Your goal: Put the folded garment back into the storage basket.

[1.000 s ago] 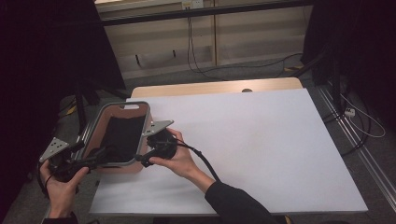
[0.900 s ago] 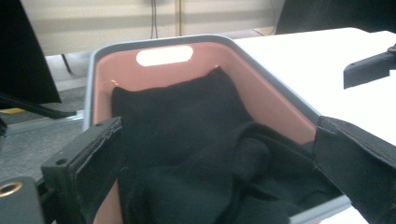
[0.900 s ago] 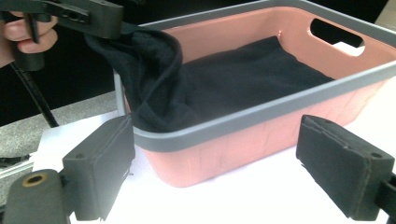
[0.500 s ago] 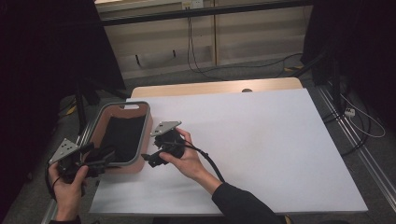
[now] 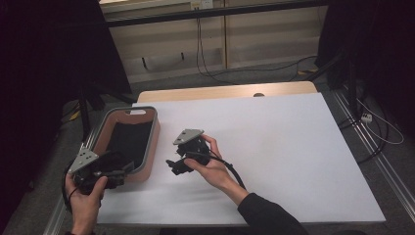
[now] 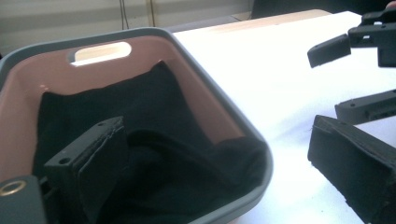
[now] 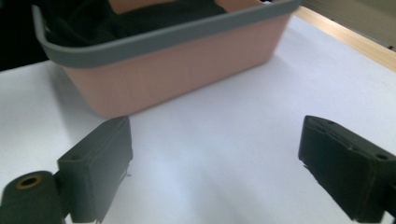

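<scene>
Pink basket (image 5: 150,147) (black cloth (image 5: 128,139) inside) sits left of frame centre, long axis running top to bottom. Left gripper (image 5: 128,168) spread over its near rim; right gripper (image 5: 172,165) spread just beside it.

1. We see a pink basket (image 5: 151,147) with a grey rim.
2. We see a black cloth (image 6: 154,154) inside the basket.
3. We see a white table (image 5: 293,147) with a light brown wooden edge at the far end.
4. We see the left gripper (image 6: 219,172), and it is black with a grey plate on top.
5. We see the right gripper (image 7: 215,172), and it is black too, with a grey plate.
6. We see a dark sleeve (image 5: 269,218) on one arm.
</scene>
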### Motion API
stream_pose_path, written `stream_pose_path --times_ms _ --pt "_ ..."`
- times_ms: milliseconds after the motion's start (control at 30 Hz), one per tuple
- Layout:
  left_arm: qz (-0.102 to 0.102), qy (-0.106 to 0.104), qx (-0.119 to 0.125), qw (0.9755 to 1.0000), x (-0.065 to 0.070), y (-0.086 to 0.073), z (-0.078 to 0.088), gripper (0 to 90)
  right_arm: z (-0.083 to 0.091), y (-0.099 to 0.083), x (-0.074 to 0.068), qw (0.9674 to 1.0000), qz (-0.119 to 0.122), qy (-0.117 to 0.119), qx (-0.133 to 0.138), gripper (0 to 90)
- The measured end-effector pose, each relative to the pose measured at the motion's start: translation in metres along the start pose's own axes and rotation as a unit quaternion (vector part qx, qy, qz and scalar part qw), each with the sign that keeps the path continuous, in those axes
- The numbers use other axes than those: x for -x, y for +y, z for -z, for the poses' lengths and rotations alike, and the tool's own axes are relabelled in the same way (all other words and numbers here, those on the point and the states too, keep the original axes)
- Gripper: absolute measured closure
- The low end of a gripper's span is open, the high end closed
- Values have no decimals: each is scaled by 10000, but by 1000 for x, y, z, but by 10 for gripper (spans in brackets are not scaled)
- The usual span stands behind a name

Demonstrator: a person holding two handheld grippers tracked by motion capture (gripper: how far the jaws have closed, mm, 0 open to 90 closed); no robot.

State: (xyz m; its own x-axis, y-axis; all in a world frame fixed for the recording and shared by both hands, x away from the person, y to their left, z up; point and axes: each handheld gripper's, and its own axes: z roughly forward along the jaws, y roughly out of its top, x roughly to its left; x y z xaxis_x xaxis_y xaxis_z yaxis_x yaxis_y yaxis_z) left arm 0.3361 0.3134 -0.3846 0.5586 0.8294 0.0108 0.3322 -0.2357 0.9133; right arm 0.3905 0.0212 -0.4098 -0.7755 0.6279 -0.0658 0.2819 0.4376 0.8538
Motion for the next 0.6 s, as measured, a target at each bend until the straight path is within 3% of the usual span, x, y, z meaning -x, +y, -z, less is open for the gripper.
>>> stream_pose_path --times_ms 100,267,433,600 --pt "-63 -27 17 10000 7 2 -5 51 8 -5 5 10000 -33 -73 -5 81" --pt "-134 -278 -47 9995 18 5 -17 51 22 -11 12 9997 -12 -263 -19 40" --pt "-189 -440 -33 9988 30 4 -23 51 34 -21 22 9993 -167 -319 -112 39" --pt "-324 -447 -91 9984 40 3 -28 52 45 -29 30 9985 -291 -446 -106 40"
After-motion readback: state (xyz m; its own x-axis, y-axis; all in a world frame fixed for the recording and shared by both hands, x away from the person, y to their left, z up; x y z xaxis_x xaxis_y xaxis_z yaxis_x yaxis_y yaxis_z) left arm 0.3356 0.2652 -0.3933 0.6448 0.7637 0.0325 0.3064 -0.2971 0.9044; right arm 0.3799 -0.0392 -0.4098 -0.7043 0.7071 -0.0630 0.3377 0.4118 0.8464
